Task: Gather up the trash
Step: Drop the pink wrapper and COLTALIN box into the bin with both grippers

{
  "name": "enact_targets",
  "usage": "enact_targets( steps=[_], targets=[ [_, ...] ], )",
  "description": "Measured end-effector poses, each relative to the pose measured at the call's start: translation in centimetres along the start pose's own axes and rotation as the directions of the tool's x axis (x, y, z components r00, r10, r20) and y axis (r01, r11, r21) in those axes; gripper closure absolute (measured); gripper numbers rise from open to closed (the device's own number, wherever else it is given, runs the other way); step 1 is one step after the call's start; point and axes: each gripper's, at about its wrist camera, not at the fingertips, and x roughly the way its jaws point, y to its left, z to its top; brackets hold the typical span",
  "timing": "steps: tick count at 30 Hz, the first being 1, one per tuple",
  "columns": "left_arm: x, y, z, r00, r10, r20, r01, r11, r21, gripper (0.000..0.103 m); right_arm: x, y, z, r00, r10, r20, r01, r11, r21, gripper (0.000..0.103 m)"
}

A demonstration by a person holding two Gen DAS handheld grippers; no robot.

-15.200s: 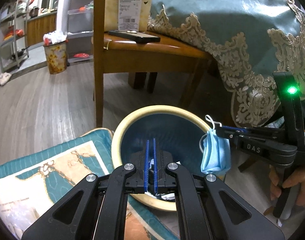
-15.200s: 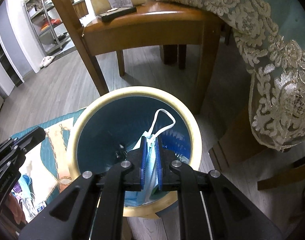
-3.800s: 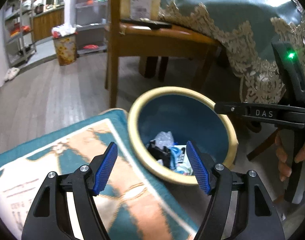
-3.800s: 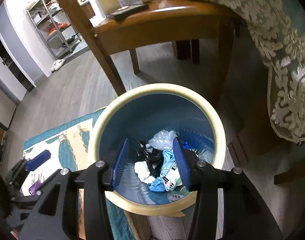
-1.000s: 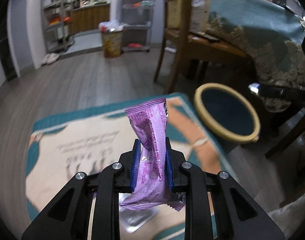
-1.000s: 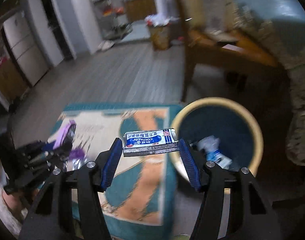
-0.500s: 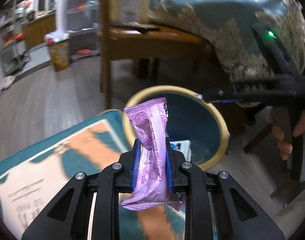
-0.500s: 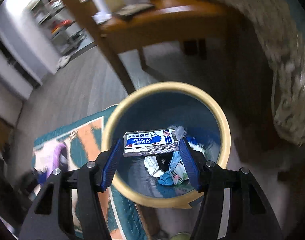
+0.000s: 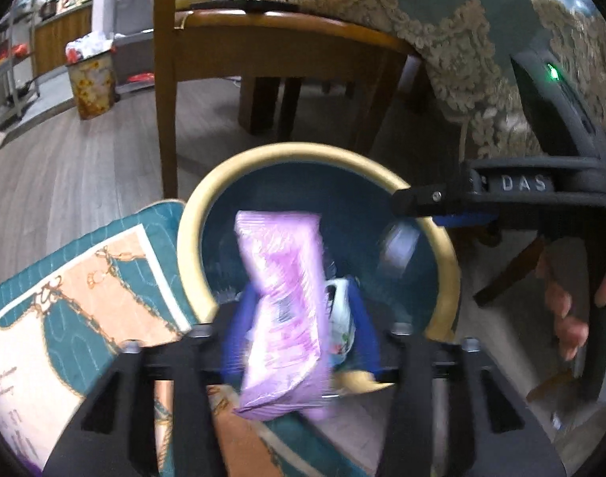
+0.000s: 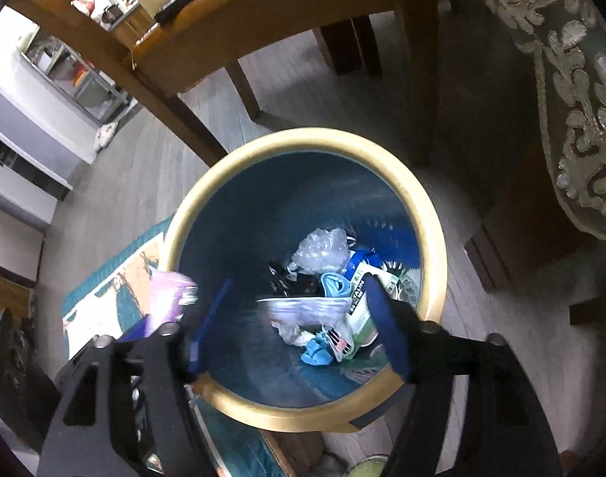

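Note:
A round bin with a yellow rim (image 9: 287, 151) (image 10: 303, 135) and blue inside stands on the floor and holds several pieces of trash (image 10: 326, 278). My left gripper (image 9: 301, 326) is open at the bin's near rim; a purple wrapper (image 9: 283, 302) hangs blurred between its parted fingers, loose. It also shows in the right wrist view (image 10: 167, 294). My right gripper (image 10: 299, 318) is open over the bin; a blurred flat box (image 10: 303, 306) falls below it. The right gripper also shows in the left wrist view (image 9: 454, 206).
A teal and orange patterned mat (image 9: 76, 286) lies left of the bin. A wooden chair (image 9: 263, 39) stands just behind it. A table with a lace-edged teal cloth (image 9: 461, 39) is at the right. A small patterned bin (image 9: 90, 83) stands far left.
Both grippers have opened. The purple wrapper has slipped loose from the left fingers and the blue and white box has dropped from the right ones into the bin.

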Motion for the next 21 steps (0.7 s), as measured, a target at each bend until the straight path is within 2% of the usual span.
enact_targets(
  steps=[1, 13, 21],
  targets=[
    [-0.1, 0.1, 0.1, 1.0, -0.011, 0.005, 0.011, 1.0, -0.007, 0.044, -0.1, 0.0, 0.1, 1.0, 0.002, 0.005, -0.002, 1.0, 0.004, 0.032],
    [-1.6, 1.0, -0.2, 1.0, 0.017, 0.014, -0.016, 1.0, -0.006, 0.042, -0.6, 1.0, 0.1, 1.0, -0.015, 0.02, 0.016, 0.999, -0.035, 0.032],
    [-4.5, 2.9, -0.8, 0.997, 0.071, 0.028, -0.071, 0.997, -0.009, 0.042, -1.4, 2.2, 0.0, 0.999, -0.027, 0.043, 0.029, 0.998, -0.053, 0.031]
  ],
)
